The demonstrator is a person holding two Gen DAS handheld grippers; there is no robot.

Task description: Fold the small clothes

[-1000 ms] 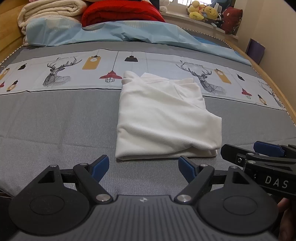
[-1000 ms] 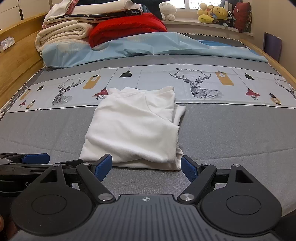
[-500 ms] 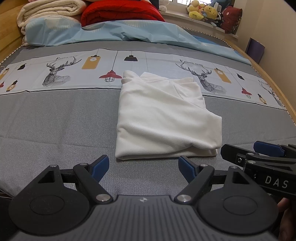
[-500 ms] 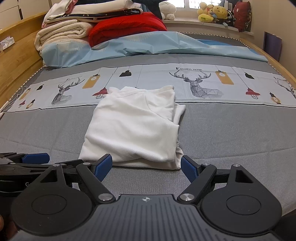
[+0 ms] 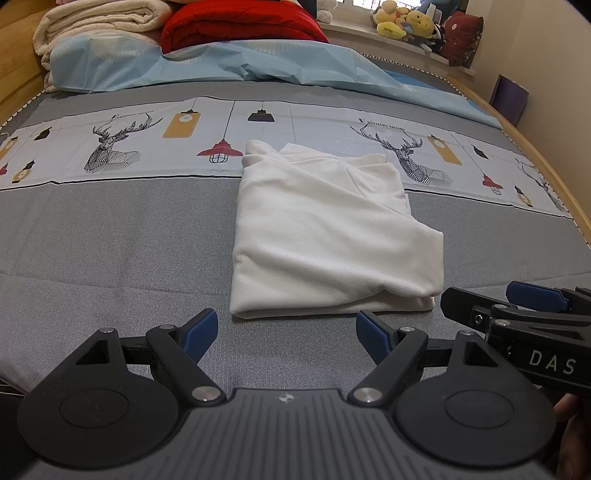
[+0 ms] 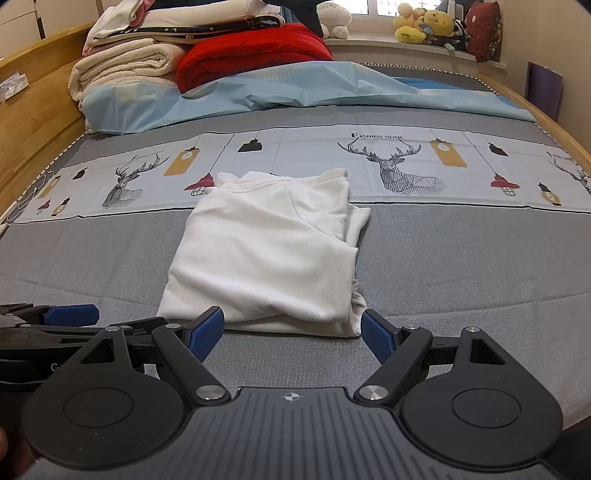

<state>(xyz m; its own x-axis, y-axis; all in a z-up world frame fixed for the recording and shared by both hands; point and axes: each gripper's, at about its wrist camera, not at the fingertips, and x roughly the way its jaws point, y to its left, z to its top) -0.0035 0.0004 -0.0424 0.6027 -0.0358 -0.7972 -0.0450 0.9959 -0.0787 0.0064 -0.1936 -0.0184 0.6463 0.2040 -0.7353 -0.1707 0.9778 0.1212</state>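
Note:
A white garment (image 5: 328, 236) lies folded into a rough rectangle on the grey bed sheet (image 5: 110, 240), its far edge reaching the deer-print band. My left gripper (image 5: 286, 334) hovers just short of its near edge, open and empty, blue pads wide apart. In the right wrist view the same white garment (image 6: 266, 251) lies straight ahead. The right gripper (image 6: 293, 330) is open too, its pads flanking the garment's near edge without gripping it. The right gripper (image 5: 517, 306) shows at the left wrist view's right side, and the left gripper (image 6: 55, 319) at the right wrist view's left.
A light blue quilt (image 6: 295, 88), a red blanket (image 6: 251, 51) and folded cream bedding (image 6: 125, 70) are piled at the bed's far end. Plush toys (image 6: 424, 20) sit on the window sill. Wooden bed rails (image 6: 33, 122) run along both sides.

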